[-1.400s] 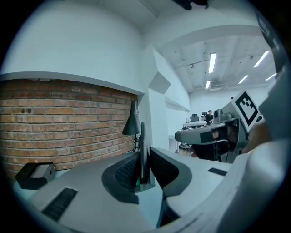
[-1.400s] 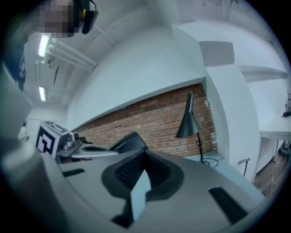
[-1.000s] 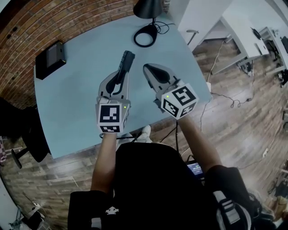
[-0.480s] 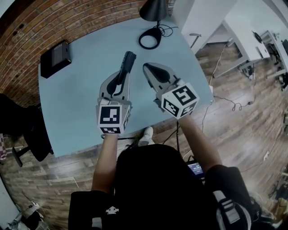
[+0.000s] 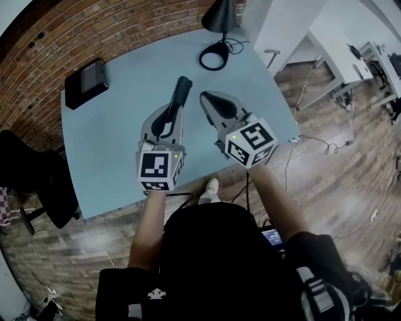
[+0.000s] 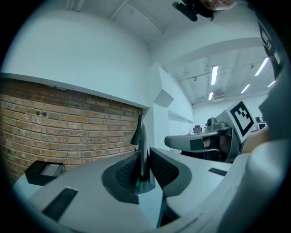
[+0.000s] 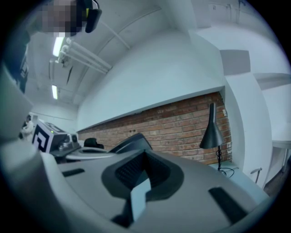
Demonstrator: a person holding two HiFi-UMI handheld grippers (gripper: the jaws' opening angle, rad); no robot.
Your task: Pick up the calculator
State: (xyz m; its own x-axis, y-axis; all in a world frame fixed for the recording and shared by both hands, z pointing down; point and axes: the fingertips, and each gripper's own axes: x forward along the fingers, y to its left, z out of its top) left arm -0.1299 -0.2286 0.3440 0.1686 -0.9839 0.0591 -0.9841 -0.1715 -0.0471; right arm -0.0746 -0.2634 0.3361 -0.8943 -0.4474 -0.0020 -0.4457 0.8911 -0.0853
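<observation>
The calculator (image 5: 181, 89) is a thin dark slab held edge-on, poking forward out of my left gripper (image 5: 171, 111) above the blue-grey table (image 5: 113, 144). In the left gripper view the calculator (image 6: 140, 145) stands upright between the ribbed pads, and the left gripper (image 6: 143, 175) is shut on it. Just to its right my right gripper (image 5: 210, 99) hovers at the same height with its jaws together. Nothing shows between the jaws of the right gripper (image 7: 143, 172) in the right gripper view. Both grippers point level toward the brick wall.
A flat black box (image 5: 88, 83) lies at the table's far left corner. A black desk lamp (image 5: 220, 15) with a ring base (image 5: 213, 59) and a cable stands at the far right corner. A dark chair (image 5: 31, 182) stands at the left, white desks (image 5: 326, 37) at the right.
Both grippers have lifted a little and drifted together over the table, the calculator staying in the left one. The table and the black box have shifted rightward in the head view.
</observation>
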